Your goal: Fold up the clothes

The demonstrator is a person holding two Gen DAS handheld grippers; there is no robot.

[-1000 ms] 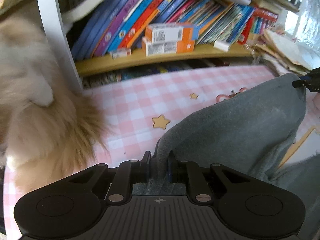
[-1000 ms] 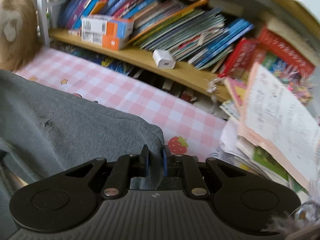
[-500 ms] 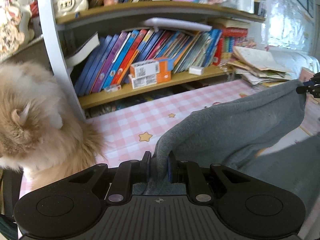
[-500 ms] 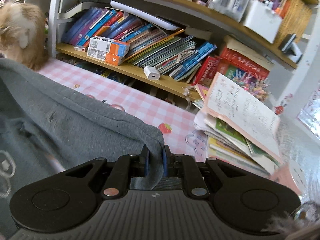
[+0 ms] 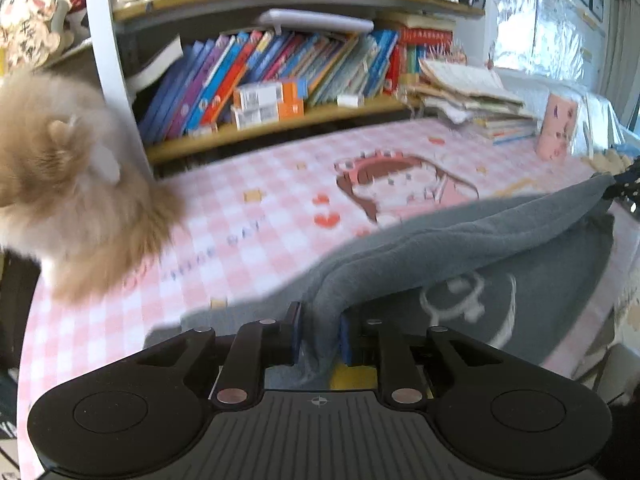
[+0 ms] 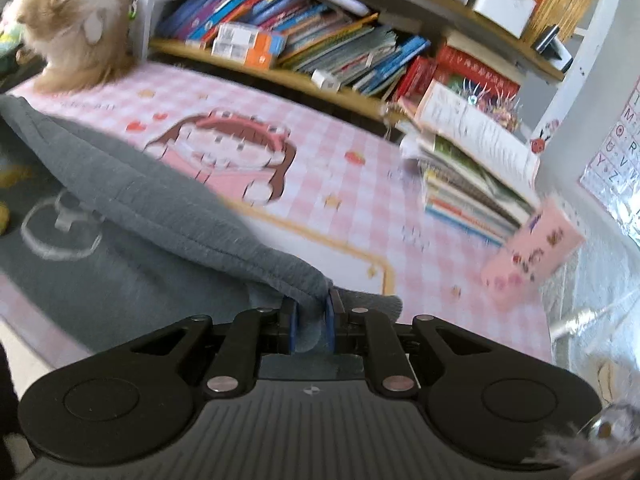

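Observation:
A grey garment (image 5: 460,240) with a white print is stretched between my two grippers above the pink checked tablecloth (image 5: 260,208). My left gripper (image 5: 319,332) is shut on one corner of its upper edge. My right gripper (image 6: 311,326) is shut on the other corner; the garment (image 6: 152,200) runs from it to the left. The lower part of the garment with the print (image 6: 60,224) hangs toward the near table edge. The tip of the right gripper shows at the far right of the left wrist view (image 5: 624,184).
A fluffy tan cat (image 5: 68,184) sits at the table's left end, also in the right wrist view (image 6: 76,28). Bookshelves (image 5: 280,80) line the back. A stack of books and papers (image 6: 472,160) and a pink cup (image 6: 528,256) stand at the right.
Both grippers have pulled back toward me and risen, carrying the garment's edge away from the shelves. Far more of the tablecloth shows now, and the print has come into view.

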